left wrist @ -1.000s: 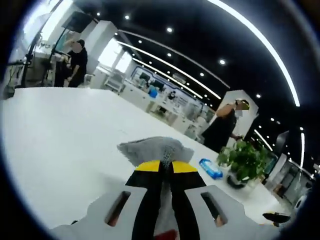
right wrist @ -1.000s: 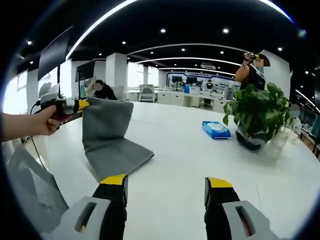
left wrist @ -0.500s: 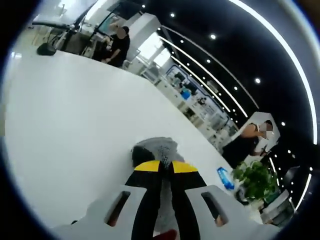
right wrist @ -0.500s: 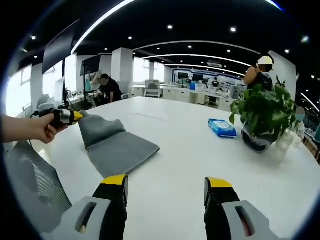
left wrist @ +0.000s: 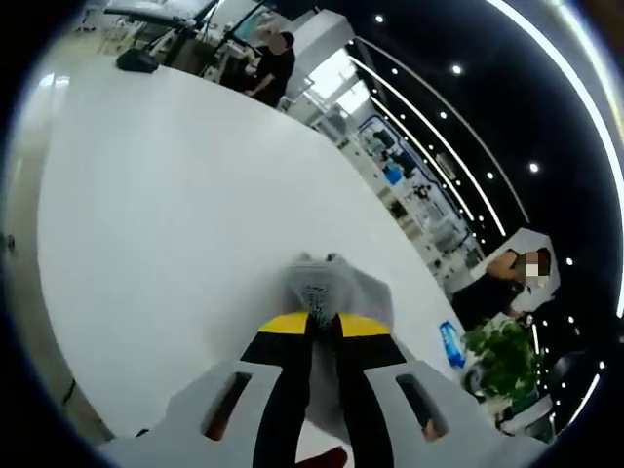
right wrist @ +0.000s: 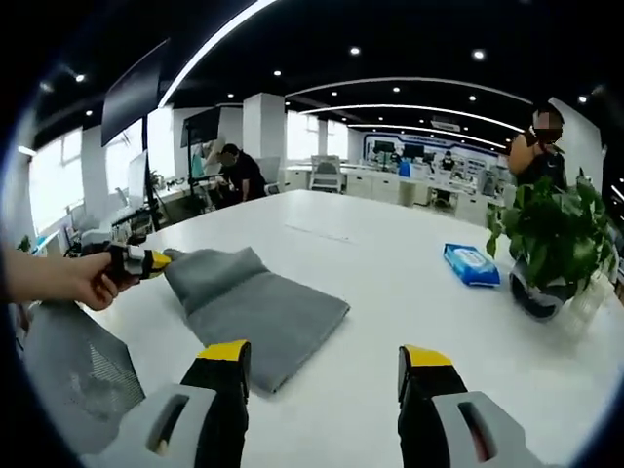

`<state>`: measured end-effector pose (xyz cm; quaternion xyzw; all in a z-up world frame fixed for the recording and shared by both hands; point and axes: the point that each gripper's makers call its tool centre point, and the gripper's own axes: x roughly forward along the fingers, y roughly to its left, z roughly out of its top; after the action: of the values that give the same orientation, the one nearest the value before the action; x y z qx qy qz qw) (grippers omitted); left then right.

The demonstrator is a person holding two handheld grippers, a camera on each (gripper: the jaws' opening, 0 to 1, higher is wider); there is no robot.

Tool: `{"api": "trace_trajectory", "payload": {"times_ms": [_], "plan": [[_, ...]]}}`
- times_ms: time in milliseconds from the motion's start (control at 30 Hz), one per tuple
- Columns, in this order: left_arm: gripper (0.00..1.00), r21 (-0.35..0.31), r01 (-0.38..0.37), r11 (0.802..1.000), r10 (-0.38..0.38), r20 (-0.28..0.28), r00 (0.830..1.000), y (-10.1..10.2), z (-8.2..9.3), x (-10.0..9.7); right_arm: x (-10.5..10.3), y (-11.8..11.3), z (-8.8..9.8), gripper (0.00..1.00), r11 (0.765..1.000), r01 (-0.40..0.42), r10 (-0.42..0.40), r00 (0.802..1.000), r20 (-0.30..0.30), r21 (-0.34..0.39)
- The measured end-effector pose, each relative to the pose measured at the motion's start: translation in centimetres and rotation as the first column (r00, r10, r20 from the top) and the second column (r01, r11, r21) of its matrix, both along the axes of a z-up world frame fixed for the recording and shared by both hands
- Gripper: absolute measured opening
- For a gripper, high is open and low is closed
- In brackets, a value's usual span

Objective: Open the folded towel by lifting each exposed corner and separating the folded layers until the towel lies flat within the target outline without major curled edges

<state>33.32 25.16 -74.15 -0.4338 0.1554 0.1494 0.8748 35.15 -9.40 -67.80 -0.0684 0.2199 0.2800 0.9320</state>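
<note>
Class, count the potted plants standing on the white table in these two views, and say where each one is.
1. The potted plant stands at the table's far right side, just beyond the blue packet. The left gripper view shows it too. Others may stand outside both views.

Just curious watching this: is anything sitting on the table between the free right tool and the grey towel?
Nothing visible. Bare white table lies between the right tool and the towel. The left tool already pinches its far corner.
</note>
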Motion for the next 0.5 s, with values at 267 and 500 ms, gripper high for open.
{"api": "trace_trajectory", "payload": {"times_ms": [267,500], "plan": [[0.19,-0.013,0.005,1.0,-0.006,-0.087,0.996,0.6,0.6,-1.6,3.9,4.9,1.6,0.56,0.991,0.007,-0.004,1.0,-0.023,0.135],[0.22,0.257,0.247,0.934,-0.222,-0.122,0.967,1.2,2.3,0.4,3.8,6.4,-2.6,0.46,0.97,0.139,-0.097,0.973,-0.208,0.199]]}}
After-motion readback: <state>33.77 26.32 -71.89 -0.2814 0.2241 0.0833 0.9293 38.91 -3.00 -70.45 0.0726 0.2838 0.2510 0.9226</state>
